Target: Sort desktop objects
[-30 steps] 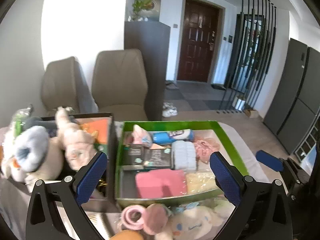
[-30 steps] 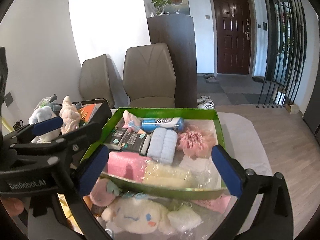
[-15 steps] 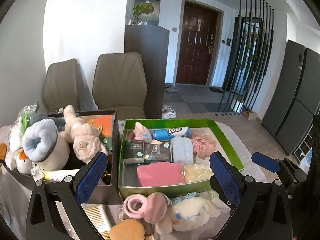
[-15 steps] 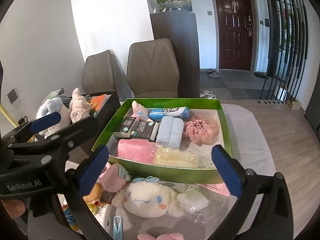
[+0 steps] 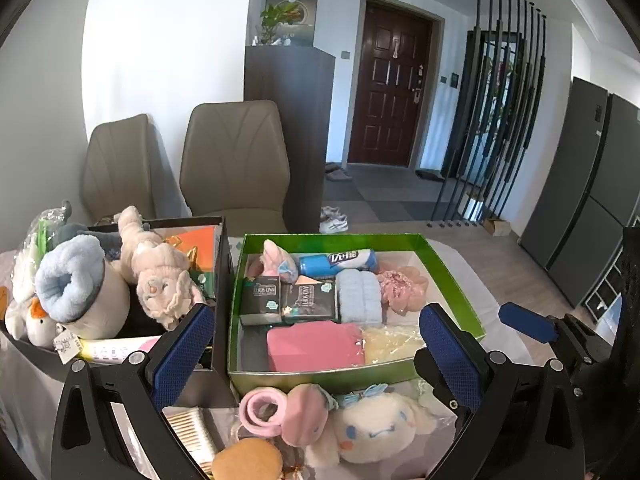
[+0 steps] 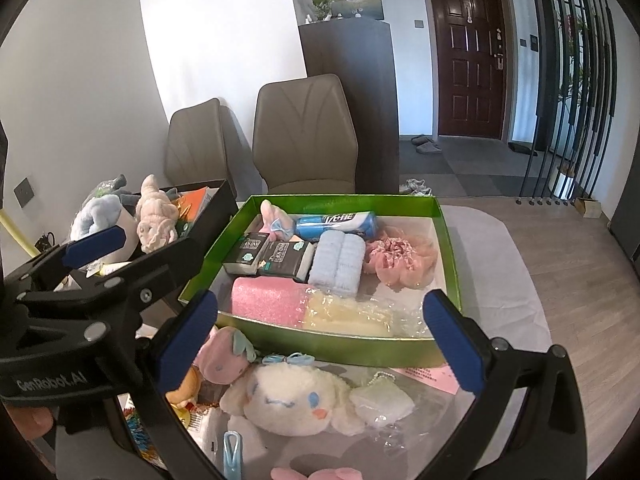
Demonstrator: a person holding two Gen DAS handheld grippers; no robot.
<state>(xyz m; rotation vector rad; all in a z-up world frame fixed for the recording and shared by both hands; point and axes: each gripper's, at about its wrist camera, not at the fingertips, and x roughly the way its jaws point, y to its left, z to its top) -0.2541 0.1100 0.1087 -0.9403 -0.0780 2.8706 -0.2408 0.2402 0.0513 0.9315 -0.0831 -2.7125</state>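
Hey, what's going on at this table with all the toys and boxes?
A person is sorting desk clutter with two handheld grippers. Both the left gripper and right gripper are open and empty, poised above the near edge of the green box, which holds packets and cloths. The black box holds plush toys. A white plush dog still lies loose in front.

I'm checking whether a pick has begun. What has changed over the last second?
Both grippers pulled back and up: the left gripper and right gripper now show more loose items in front of the green box, including the white plush dog. Nothing was grasped or released. Both stay open and empty; the boxes' contents look unmoved.
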